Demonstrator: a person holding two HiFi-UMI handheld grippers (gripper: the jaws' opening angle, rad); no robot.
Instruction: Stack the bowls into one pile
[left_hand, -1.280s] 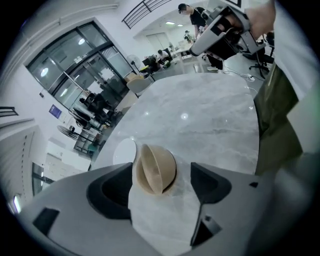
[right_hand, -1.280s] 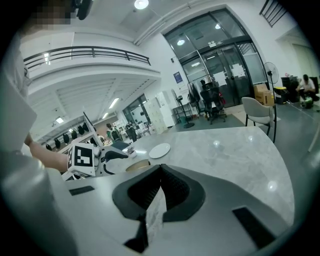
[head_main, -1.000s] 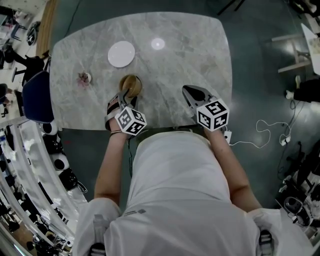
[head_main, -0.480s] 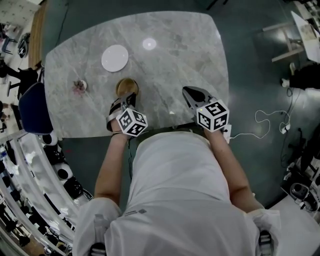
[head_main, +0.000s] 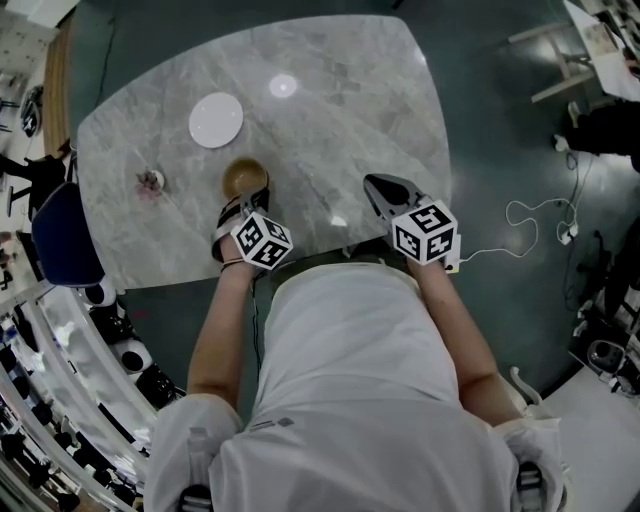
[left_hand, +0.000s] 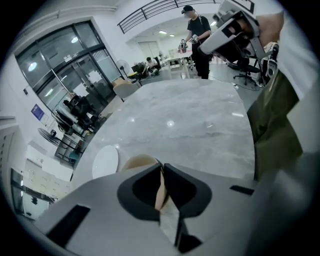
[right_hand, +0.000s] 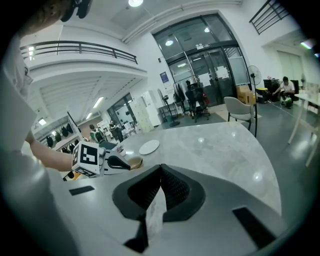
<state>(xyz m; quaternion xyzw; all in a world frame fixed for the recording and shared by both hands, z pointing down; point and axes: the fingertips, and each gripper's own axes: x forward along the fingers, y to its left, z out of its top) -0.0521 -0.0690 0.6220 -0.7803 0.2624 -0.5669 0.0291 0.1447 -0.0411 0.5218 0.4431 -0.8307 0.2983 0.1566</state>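
On the head view, my left gripper (head_main: 247, 203) points down at the near rim of the brown wooden bowl (head_main: 245, 176), which sits upright on the grey marble table (head_main: 340, 100), left of its centre. A white dish (head_main: 216, 120) lies beyond the bowl, near it but apart. A small pink thing (head_main: 150, 180) sits out to the left; I cannot tell what it is. My right gripper (head_main: 374, 184) hovers over the table's near edge, well apart from the bowl.

On the left gripper view, the left gripper's (left_hand: 161, 167) jaws have just been closing, and a tan strip of the bowl's (left_hand: 137, 161) rim is pinched between them. The white dish (left_hand: 105, 161) lies just left of the bowl on the table (left_hand: 200, 125).

On the right gripper view, the right gripper's (right_hand: 160, 167) jaws meet at the tips with nothing between them. Across the table (right_hand: 215, 150) I see the left gripper (right_hand: 127, 164) at the bowl (right_hand: 135, 162), with the white dish (right_hand: 149, 146) behind it.
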